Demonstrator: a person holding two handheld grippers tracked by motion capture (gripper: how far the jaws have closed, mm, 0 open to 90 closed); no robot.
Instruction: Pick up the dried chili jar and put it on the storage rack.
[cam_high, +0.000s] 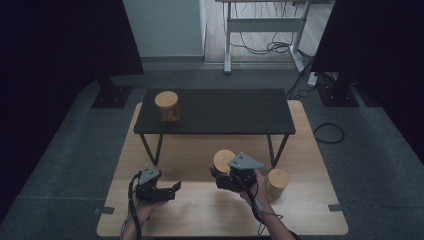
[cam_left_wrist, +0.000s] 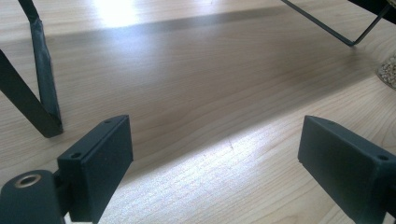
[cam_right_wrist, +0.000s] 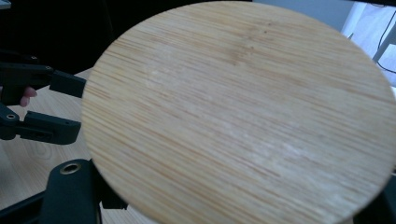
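Note:
My right gripper (cam_high: 221, 174) is shut on a jar with a round bamboo lid (cam_high: 223, 159), held above the front of the wooden table (cam_high: 195, 210). The lid (cam_right_wrist: 238, 112) takes up most of the right gripper view, with one black finger (cam_right_wrist: 70, 189) showing under its left edge. A second lidded jar (cam_high: 277, 181) stands on the table just right of my right hand. A third jar (cam_high: 167, 106) stands on the left end of the black bench (cam_high: 235, 112). My left gripper (cam_high: 172, 191) hovers low over the table, open and holding nothing, jaws wide apart (cam_left_wrist: 215, 154).
The bench's thin black legs (cam_left_wrist: 42, 93) stand on the table ahead of my left gripper. A jar's edge (cam_left_wrist: 387, 72) shows at the right of the left gripper view. Black stands, a white desk frame and floor cables lie beyond the table.

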